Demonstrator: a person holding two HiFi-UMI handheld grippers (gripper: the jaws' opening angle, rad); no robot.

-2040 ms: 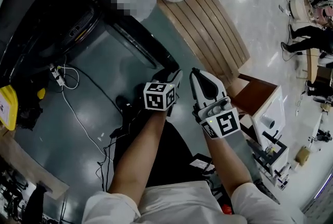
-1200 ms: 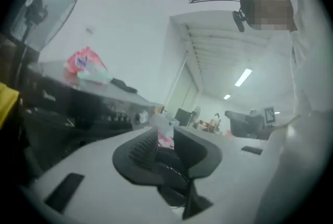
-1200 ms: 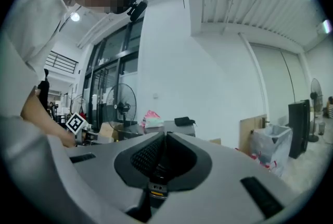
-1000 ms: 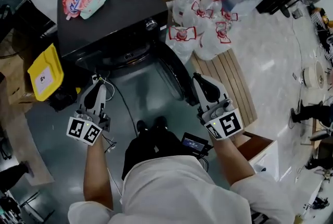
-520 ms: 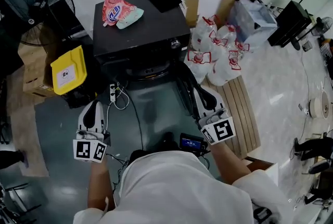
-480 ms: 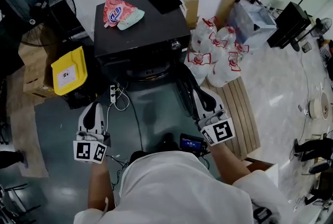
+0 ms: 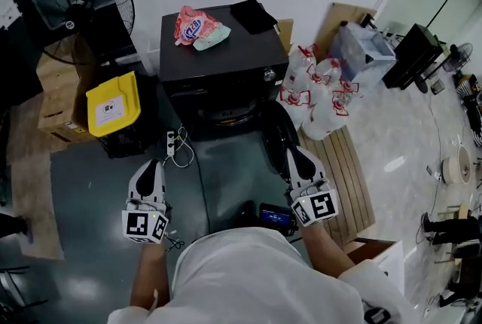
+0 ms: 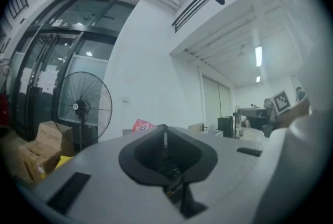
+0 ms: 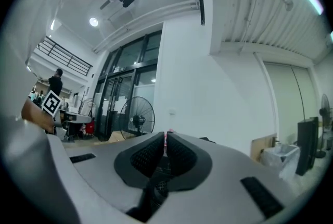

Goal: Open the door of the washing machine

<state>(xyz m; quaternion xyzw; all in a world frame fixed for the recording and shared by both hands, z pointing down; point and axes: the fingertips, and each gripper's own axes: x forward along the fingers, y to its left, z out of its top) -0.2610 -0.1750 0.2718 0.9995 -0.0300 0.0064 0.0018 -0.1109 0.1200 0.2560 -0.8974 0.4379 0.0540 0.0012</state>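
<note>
Washing machine (image 7: 222,59) is the black box against the white wall, dead centre in the head view, right in front of the person. Its door (image 7: 276,140) is already hanging open, swung out on the right of the drum opening, and its edge runs down toward the right gripper (image 7: 295,157). From above that gripper sits just over the door's far end, can't tell if it touches.

Right tongs are closed with nothing in them. In the right gripper view the two pads (image 9: 156,152) meet in a thin slit, aimed level at the wall with a fan (image 9: 136,119) off to the left.

Left gripper (image 7: 151,164) is well apart from the machine, out over the grey floor on the left, near a white power strip (image 7: 172,143). Also pinched closed and empty. Its own view looks past the tip (image 8: 165,134) at the fan and a pink pouch (image 8: 141,125).

That pouch lies on top of the machine, with a black cloth (image 7: 254,15) beside it. A yellow bin (image 7: 111,104) stands left of the machine. White bags (image 7: 316,93) and a slatted wood panel (image 7: 343,164) are on the right.
</note>
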